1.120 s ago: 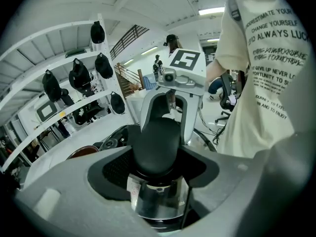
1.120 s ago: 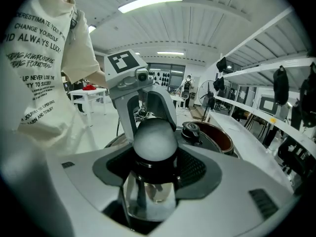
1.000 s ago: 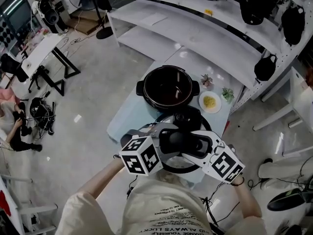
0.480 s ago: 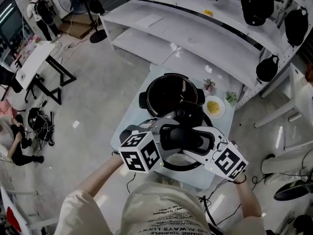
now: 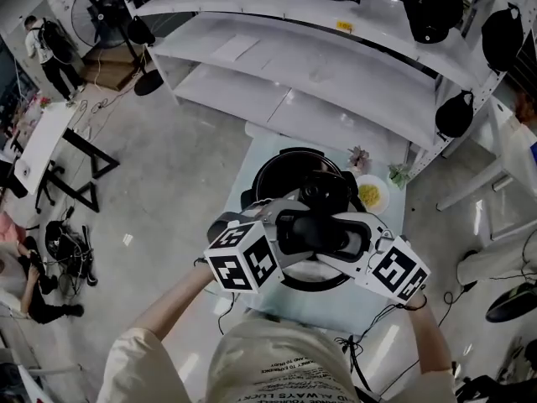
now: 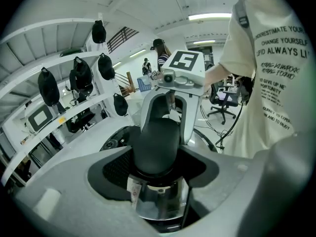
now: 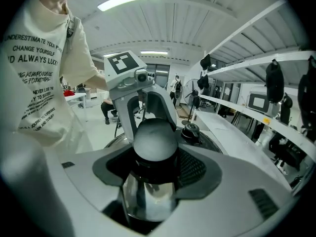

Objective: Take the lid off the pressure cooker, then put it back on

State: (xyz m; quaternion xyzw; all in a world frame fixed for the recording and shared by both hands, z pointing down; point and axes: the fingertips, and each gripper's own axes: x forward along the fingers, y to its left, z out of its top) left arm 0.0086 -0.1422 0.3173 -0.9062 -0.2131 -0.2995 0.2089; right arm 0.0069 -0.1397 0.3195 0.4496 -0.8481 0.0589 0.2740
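- While both grippers are clamping it, the lid is hanging in the air over the near side of the pot. It is covering part of the open mouth and is not seated yet.
- Left gripper and right gripper are facing each other. Each pair of jaws is gripping one end of the black handle, with the pads pressing its sides.
- Handling guess: the lid is looking like rigid metal, probably fairly heavy. The shiny dome is likely slippery, so the handle is the place to hold.
- The valve is sticking up just behind the handle and is best left alone.
- Seating is probably going to need the lid level and centred on the rim, then a twist to lock.
- Surface: the pot is standing on a small pale table. It is sharing it with a plate of yellow food and two little plants.
- Room: white shelves are running behind the table, with dark bags hanging off the frame. A grey floor, a fan and a person are showing far left.
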